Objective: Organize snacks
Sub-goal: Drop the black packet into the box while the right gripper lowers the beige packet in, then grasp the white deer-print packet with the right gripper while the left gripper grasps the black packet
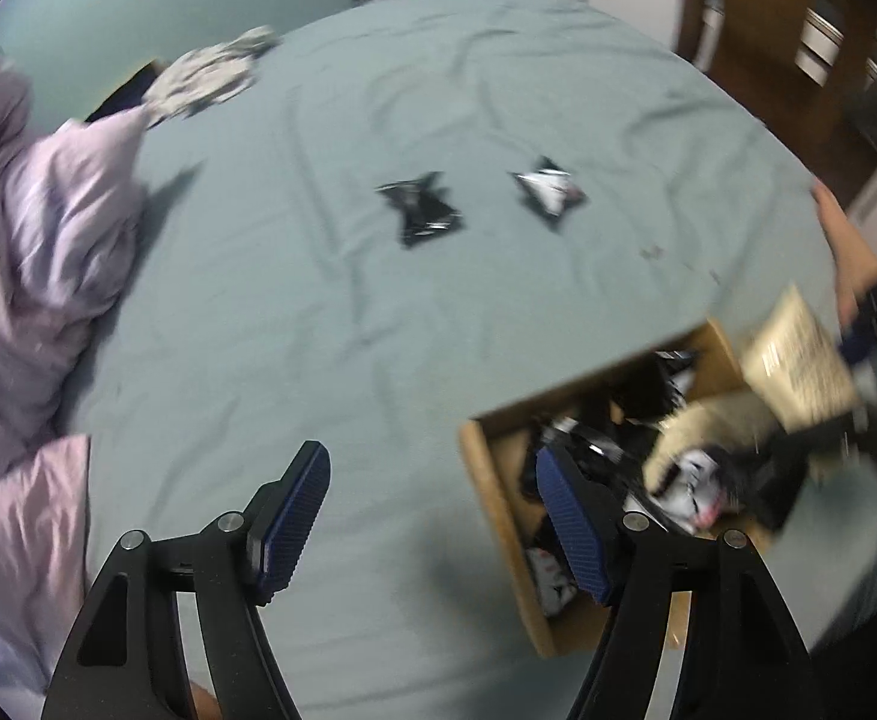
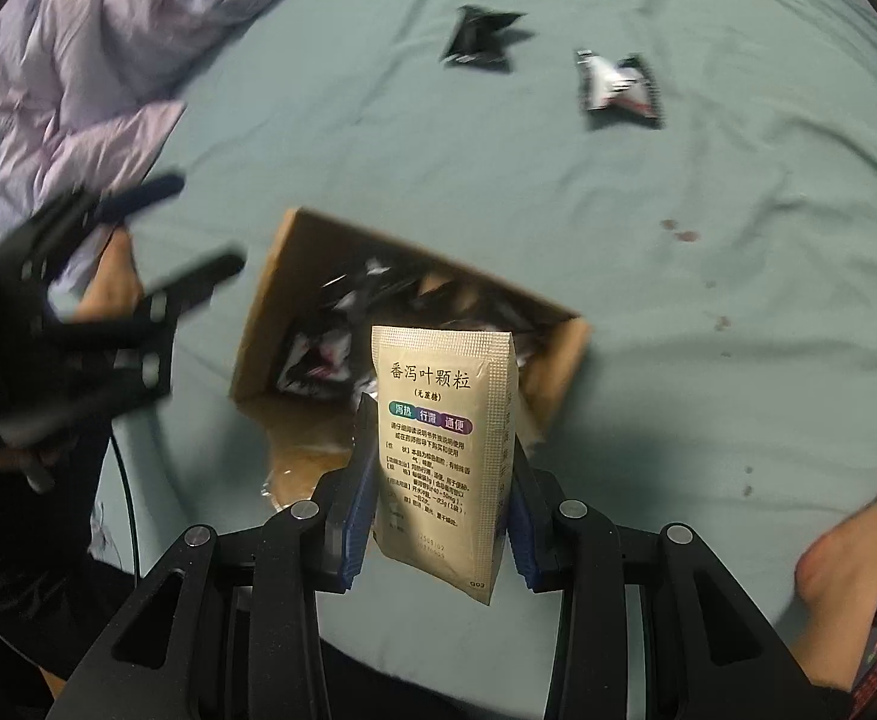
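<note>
right tool [image 2: 438, 480]: clamped on upright beige sachet [image 2: 444, 450], above cardboard box [image 2: 270, 312] | left tool [image 1: 432, 528]: wide, nothing between pads | box: on bed [image 1: 378, 330], holds dark packets | loose: black packet [image 1: 423, 210], black-white packet [image 1: 549, 189] on sheet beyond box

Dim, cool indoor light with soft shadows. Both fisheye views bend sharply toward dark rounded corners. Motion blur smears the cardboard box [image 1: 501, 516] and quilt [image 1: 48, 228]; the gold sachet [image 2: 447, 456] stays sharp
</note>
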